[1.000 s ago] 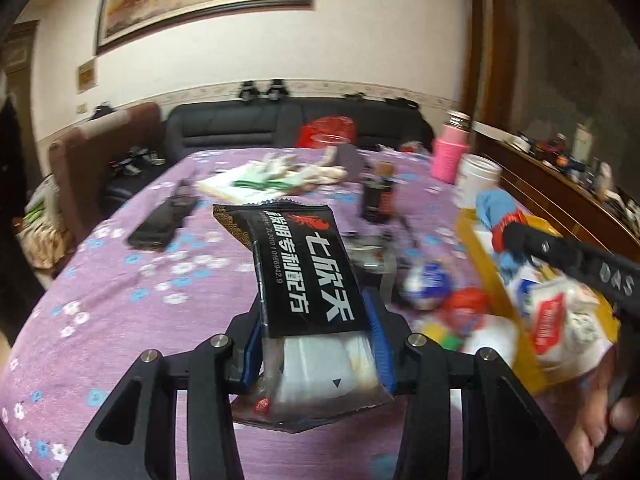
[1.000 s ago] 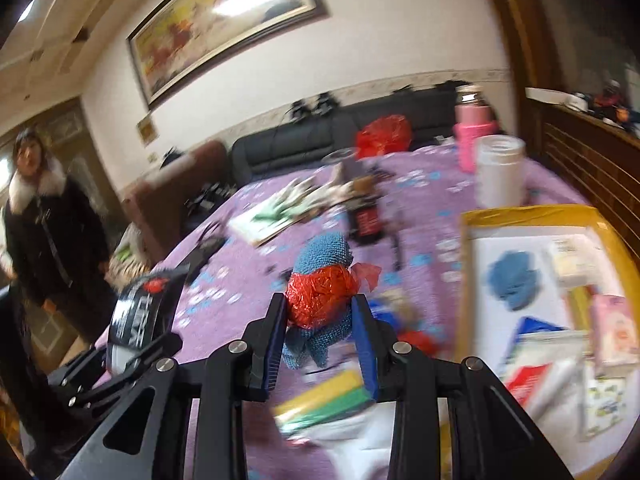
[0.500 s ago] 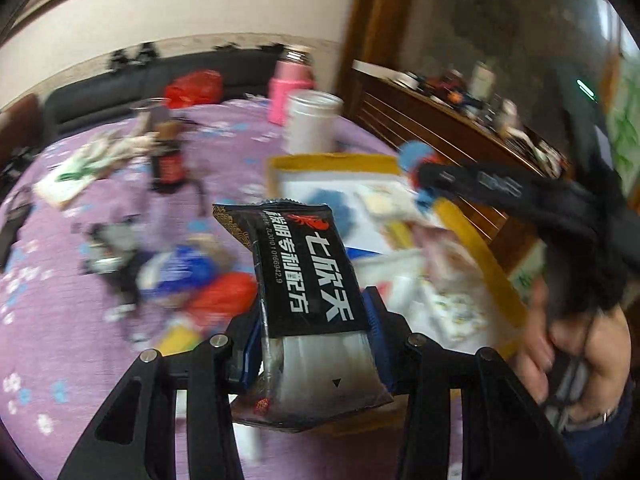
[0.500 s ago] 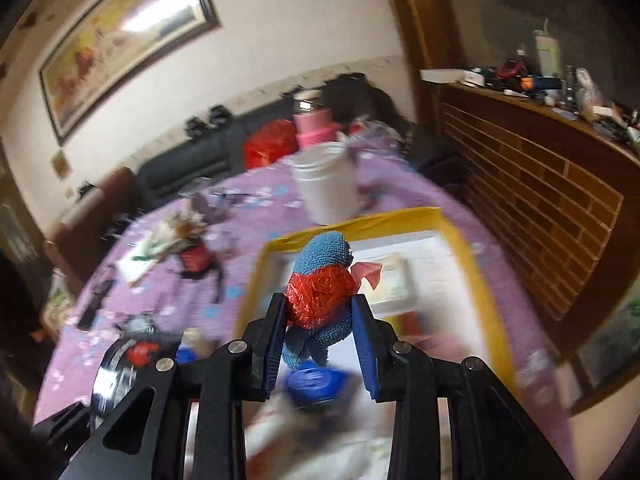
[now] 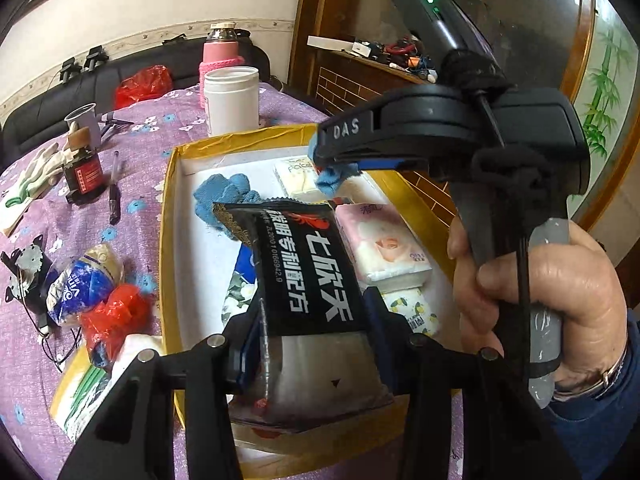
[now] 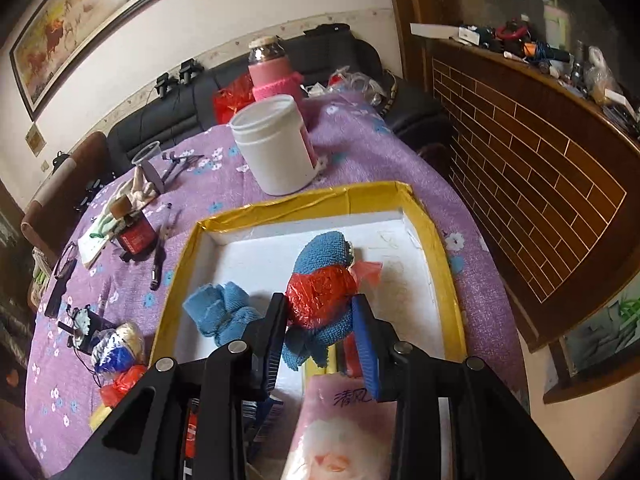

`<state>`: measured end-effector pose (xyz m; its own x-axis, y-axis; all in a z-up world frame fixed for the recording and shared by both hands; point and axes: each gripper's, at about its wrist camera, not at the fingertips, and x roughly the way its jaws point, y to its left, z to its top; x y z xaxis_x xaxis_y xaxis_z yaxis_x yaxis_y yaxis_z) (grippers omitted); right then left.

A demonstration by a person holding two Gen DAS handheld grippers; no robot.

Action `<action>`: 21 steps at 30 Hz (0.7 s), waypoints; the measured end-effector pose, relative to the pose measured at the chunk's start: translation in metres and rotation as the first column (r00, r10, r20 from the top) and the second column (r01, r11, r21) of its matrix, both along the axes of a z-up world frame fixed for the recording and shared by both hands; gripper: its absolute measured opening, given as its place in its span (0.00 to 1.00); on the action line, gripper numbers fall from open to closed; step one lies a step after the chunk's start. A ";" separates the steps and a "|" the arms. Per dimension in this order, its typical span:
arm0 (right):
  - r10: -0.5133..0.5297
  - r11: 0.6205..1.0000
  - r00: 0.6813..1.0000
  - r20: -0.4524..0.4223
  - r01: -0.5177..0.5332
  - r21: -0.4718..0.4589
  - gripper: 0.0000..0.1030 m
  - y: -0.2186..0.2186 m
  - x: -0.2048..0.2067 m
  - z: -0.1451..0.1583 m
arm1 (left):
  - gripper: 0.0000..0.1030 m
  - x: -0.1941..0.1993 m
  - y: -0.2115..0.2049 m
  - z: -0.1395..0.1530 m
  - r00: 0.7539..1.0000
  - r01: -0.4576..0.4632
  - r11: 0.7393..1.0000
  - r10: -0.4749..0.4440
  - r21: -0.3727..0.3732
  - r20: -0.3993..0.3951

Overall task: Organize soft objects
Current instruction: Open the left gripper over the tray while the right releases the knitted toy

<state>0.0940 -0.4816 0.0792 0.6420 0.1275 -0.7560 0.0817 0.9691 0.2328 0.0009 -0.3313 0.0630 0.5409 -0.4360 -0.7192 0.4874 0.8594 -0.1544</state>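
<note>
Hovering over the yellow-rimmed white tray [image 5: 170, 184], the left gripper [image 5: 310, 344] pinches a black printed snack packet [image 5: 304, 272] and the right gripper [image 6: 320, 320] squeezes a blue terry cloth bundled in red plastic [image 6: 320, 292], its underside hidden.

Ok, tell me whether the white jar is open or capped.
Open. The white jar stands upright on the purple cloth behind the yellow tray, with its threaded rim bare and no lid on it.

The left gripper [image 5: 310, 320] pointed steeply downward, jaws clamped on a packet [image 5: 304, 276]. The right gripper [image 6: 322, 320], gripped by a bare hand [image 5: 552, 292], pinched a cloth bundle [image 6: 320, 292].
</note>
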 end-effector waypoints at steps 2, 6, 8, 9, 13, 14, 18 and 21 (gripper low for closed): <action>-0.003 1.000 1.000 -0.007 0.003 0.007 0.35 -0.002 0.000 -0.003 | 0.46 0.001 0.001 0.000 1.000 -0.002 1.000 0.002 -0.003 0.000; -0.006 1.000 1.000 -0.010 0.006 0.018 0.40 -0.004 0.001 -0.006 | 0.57 0.002 0.001 -0.001 1.000 -0.006 1.000 0.006 -0.011 -0.019; -0.010 1.000 1.000 -0.012 0.010 0.018 0.53 -0.005 0.000 -0.006 | 0.67 0.002 0.004 -0.001 0.999 -0.013 1.000 0.012 -0.025 -0.033; -0.010 1.000 1.000 0.001 0.010 0.029 0.60 -0.007 -0.002 -0.004 | 0.67 0.002 0.006 0.000 0.999 -0.014 0.999 0.012 -0.039 -0.038; -0.031 0.998 0.999 0.030 0.029 0.063 0.61 -0.011 -0.012 0.003 | 0.67 -0.002 0.012 0.005 0.999 -0.010 0.998 0.008 -0.055 -0.033; -0.036 0.997 0.999 0.041 0.033 0.070 0.61 -0.011 -0.016 0.006 | 0.67 -0.004 0.013 0.007 1.000 -0.009 0.998 0.007 -0.060 -0.028; -0.046 0.995 0.996 0.075 0.039 0.097 0.61 -0.007 -0.032 0.013 | 0.67 -0.014 0.018 0.019 1.000 0.001 0.998 0.000 -0.070 0.012; -0.044 0.993 0.994 0.097 0.033 0.118 0.61 -0.001 -0.044 0.018 | 0.67 -0.020 0.025 0.025 1.000 0.006 0.997 -0.004 -0.079 0.026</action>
<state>0.0499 -0.4826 0.0973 0.7193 0.1842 -0.6699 0.0893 0.9317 0.3521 -0.0191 -0.3063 0.0882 0.5564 -0.4935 -0.6685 0.4962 0.8426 -0.2091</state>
